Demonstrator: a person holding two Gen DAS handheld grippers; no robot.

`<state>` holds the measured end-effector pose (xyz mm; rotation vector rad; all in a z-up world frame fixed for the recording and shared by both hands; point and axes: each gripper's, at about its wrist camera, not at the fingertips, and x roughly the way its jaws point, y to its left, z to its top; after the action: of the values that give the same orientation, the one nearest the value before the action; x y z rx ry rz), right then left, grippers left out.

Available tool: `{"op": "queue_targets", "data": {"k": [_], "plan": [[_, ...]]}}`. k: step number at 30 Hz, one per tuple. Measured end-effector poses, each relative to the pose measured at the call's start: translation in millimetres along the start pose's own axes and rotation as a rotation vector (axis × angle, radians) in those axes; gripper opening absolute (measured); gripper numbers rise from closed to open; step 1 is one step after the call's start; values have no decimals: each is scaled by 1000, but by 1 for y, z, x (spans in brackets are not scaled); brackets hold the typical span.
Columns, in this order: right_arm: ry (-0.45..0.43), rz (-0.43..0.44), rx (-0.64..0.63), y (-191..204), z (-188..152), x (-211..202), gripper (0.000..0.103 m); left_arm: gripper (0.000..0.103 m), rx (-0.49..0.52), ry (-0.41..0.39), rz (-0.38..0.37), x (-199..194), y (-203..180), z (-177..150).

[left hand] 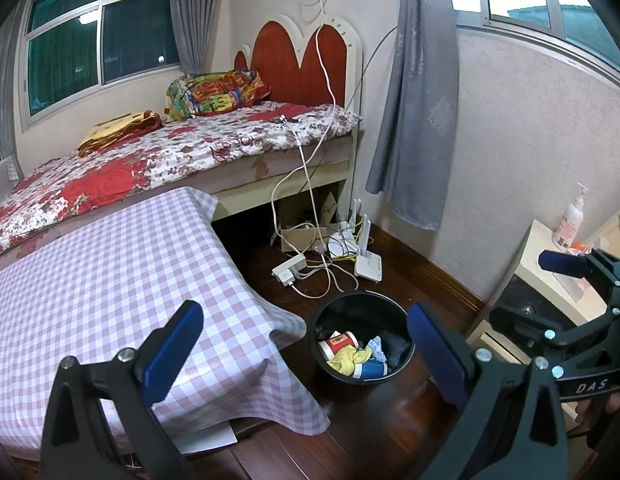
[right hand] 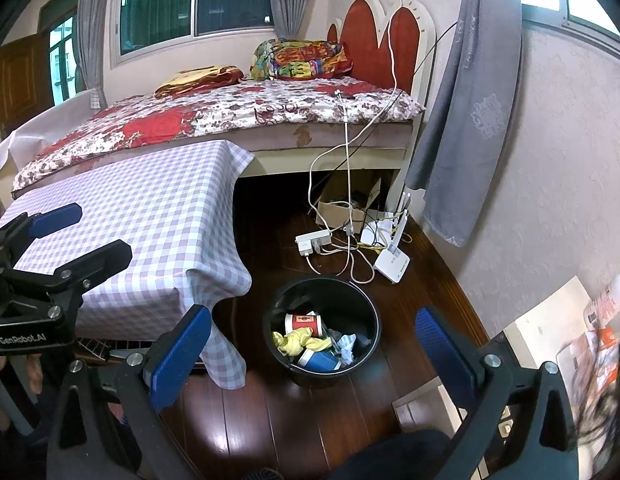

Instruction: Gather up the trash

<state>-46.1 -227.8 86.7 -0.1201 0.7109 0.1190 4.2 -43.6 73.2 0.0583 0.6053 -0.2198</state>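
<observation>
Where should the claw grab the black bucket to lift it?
Grab the bucket by its rim on the right side, coming straight down. It stands upright and open, and the table crowds its left. One finger probably goes inside, one outside.

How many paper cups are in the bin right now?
2 visible in the black bin: a red-banded cup toward the back, a blue cup at the front. More may lie under the wrappers.

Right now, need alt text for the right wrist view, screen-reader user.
A black bin on a dark wood floor holds cups and crumpled trash, framed by the open, empty right gripper. A checked tablecloth covers the table to its left, with the left gripper over it; a bed stands behind.
</observation>
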Motion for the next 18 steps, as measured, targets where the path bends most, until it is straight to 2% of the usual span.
{"op": "queue_targets", "data": {"k": [18], "plan": [[-4, 2, -6, 3, -3, 0, 103, 102, -2, -6, -3, 0, 2, 2]]}}
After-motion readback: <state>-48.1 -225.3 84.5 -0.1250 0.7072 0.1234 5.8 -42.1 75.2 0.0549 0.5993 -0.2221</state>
